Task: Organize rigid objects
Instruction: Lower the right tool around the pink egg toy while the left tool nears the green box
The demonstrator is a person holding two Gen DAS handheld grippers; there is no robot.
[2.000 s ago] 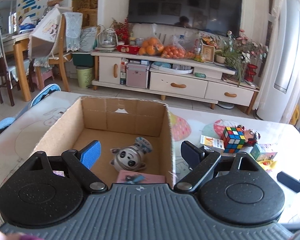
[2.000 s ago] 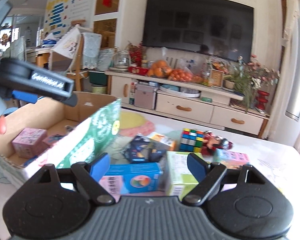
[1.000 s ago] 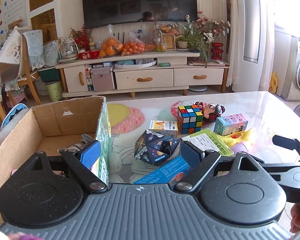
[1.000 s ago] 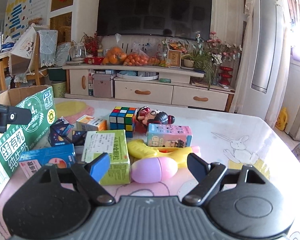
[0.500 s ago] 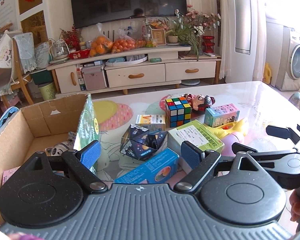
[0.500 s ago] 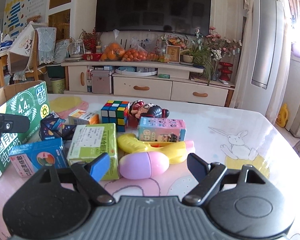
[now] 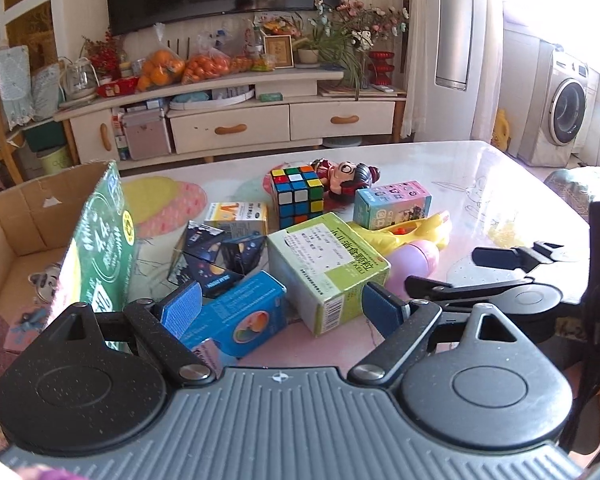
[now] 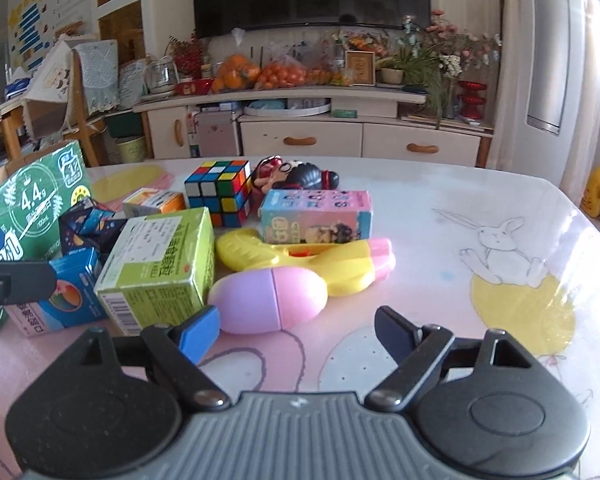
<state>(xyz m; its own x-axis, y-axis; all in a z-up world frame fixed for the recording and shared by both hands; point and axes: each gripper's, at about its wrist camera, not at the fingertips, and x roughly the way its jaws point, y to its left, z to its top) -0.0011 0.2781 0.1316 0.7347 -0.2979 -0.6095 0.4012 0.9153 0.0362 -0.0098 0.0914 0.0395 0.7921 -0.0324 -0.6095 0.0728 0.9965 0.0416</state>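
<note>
My left gripper [image 7: 282, 310] hangs open over the table, just behind a blue box [image 7: 236, 312] and a lime-green medicine box [image 7: 328, 268]. My right gripper [image 8: 296, 334] is open too, and a pink-and-purple egg [image 8: 268, 300] lies just ahead of its fingers without touching them. Behind the egg lie a yellow toy gun [image 8: 300, 260], a pastel box [image 8: 316, 216], a Rubik's cube [image 8: 220, 192] and a doll [image 8: 296, 176]. The cardboard box [image 7: 16, 232] stands at the left with small toys inside.
A dark space-print folding cube [image 7: 216, 256] and a small orange-and-white box [image 7: 236, 212] sit between the pile and the cardboard box. A green printed flap [image 7: 100, 248] rises at its near wall. The table [image 8: 500, 208] has a rabbit drawing at the right.
The left gripper has swung right, from above the cardboard box to the pile of boxes. The right gripper has moved forward and down, closer to the egg. Both stayed open.
</note>
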